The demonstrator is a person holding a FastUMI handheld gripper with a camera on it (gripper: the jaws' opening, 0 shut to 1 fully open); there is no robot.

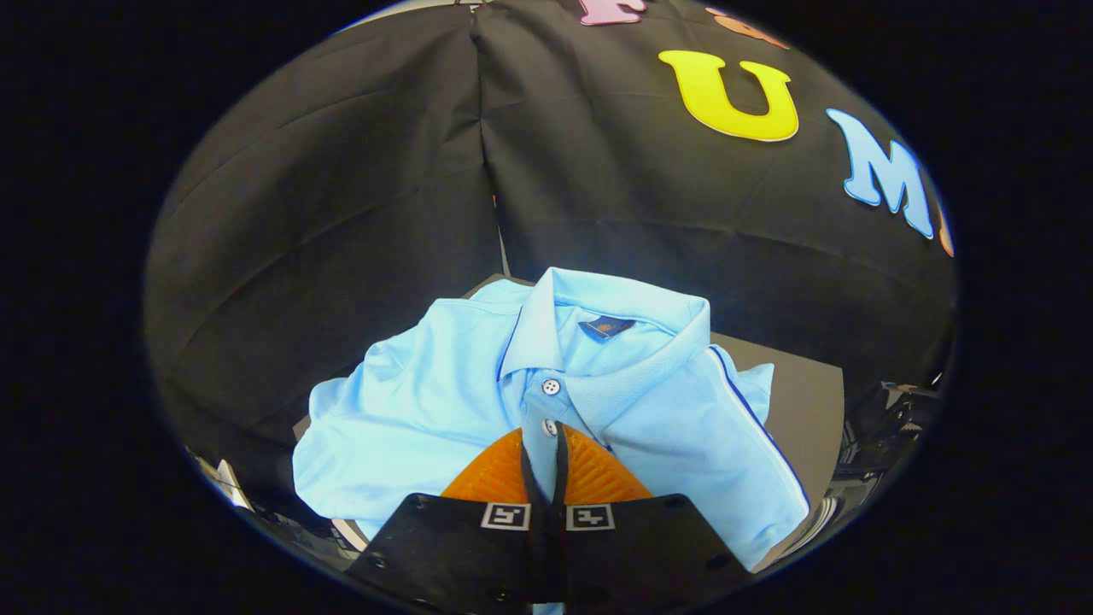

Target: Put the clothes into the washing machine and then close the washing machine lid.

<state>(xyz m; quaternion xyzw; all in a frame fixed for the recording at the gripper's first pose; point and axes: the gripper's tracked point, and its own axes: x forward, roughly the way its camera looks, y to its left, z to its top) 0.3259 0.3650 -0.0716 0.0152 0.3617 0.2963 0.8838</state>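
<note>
Pinching shirt (546, 384) placket, tongs (546, 453) closed

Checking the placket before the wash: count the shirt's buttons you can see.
2. One button sits just below the collar of the shirt; the other button lies lower on the placket, right at the tips of the tongs, which pinch the fabric there. More may be hidden beneath them.

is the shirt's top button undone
No, the top button of the light blue polo shirt is fastened just below the collar, ahead of the claw, whose fingers are closed on the placket.
</note>
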